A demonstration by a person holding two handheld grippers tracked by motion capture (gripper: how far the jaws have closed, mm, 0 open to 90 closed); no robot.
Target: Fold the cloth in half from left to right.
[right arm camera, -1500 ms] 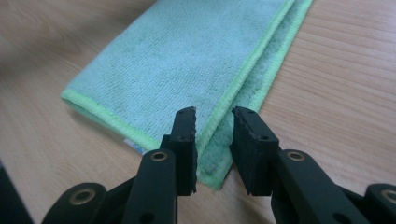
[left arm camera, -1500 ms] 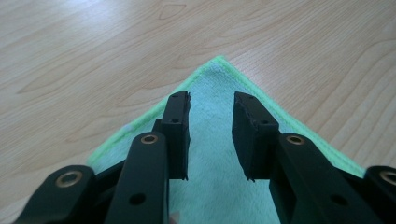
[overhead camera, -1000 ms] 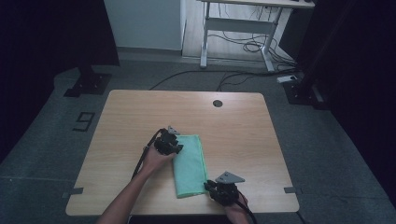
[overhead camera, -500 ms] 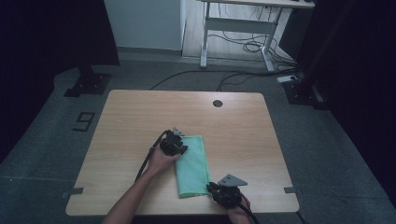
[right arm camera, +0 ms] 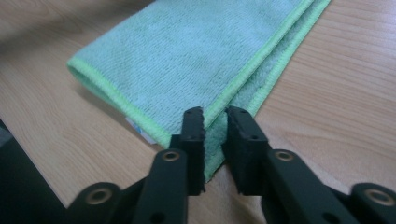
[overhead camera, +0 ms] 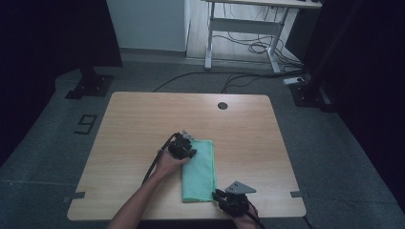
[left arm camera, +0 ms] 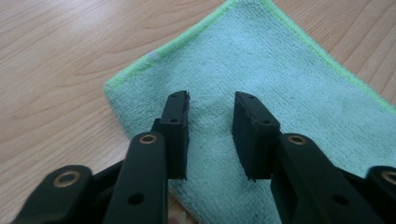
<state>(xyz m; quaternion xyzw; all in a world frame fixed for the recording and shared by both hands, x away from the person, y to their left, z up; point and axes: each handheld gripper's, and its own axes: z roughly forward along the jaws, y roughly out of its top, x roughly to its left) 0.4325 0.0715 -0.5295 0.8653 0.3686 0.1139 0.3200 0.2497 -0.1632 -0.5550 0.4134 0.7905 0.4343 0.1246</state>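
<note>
Left tongs (left arm camera: 210,133) hover spread over the green cloth (left arm camera: 261,70); right tongs (right arm camera: 215,147), just opening, loosely straddle its lower-right corner.

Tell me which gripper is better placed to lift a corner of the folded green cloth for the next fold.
Probably the right gripper: its jaws straddle the near corner edge of the green cloth. The left gripper hovers open over flat fabric, with no edge between its jaws.

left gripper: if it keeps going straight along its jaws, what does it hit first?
Most likely the green cloth. The left gripper has its jaws open and angled down over the cloth's top surface near a corner, nothing between them. Whether the tips already touch it is unclear.
</note>
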